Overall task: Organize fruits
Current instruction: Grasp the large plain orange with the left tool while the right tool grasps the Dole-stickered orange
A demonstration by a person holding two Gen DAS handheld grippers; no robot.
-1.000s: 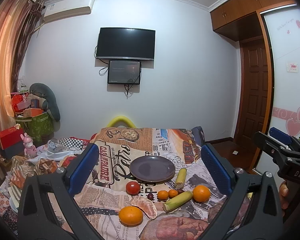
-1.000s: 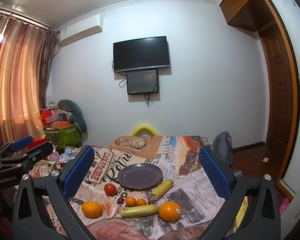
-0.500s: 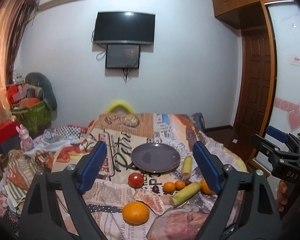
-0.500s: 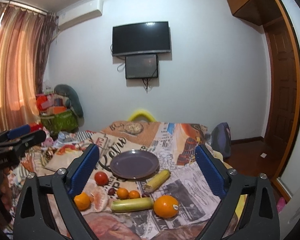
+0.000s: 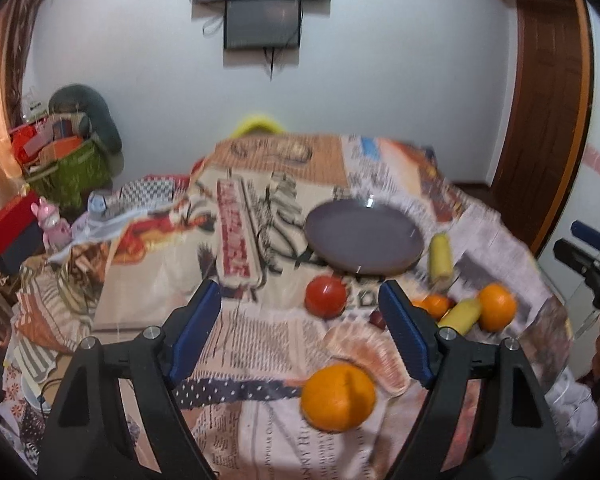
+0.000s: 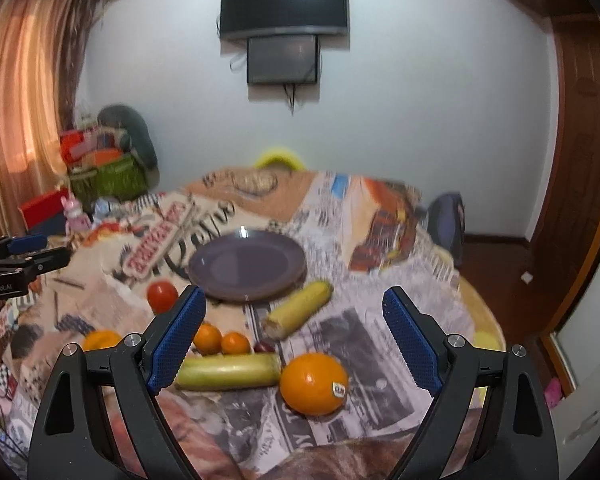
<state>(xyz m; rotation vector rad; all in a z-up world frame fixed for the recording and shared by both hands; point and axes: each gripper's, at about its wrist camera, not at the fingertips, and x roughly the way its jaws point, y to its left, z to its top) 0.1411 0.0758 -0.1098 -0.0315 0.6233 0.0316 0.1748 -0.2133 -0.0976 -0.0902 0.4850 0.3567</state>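
A dark purple plate lies on the newspaper-print tablecloth. In front of it are a red tomato, a near orange, peeled citrus segments, two small tangerines, a dark grape, two yellow-green stalk pieces and a stickered orange. My left gripper hovers above the tomato and the near orange, its jaws closing with nothing pressed between them. My right gripper hangs over the stalks and the stickered orange, also closing, holding nothing.
A yellow chair back stands behind the table, a dark bag at its right. Boxes, a green basket and a pink toy crowd the left. A wooden door is on the right.
Both grippers have sunk and tipped down toward the table, so the fruit looks nearer and larger. Both pairs of jaws have narrowed somewhat.
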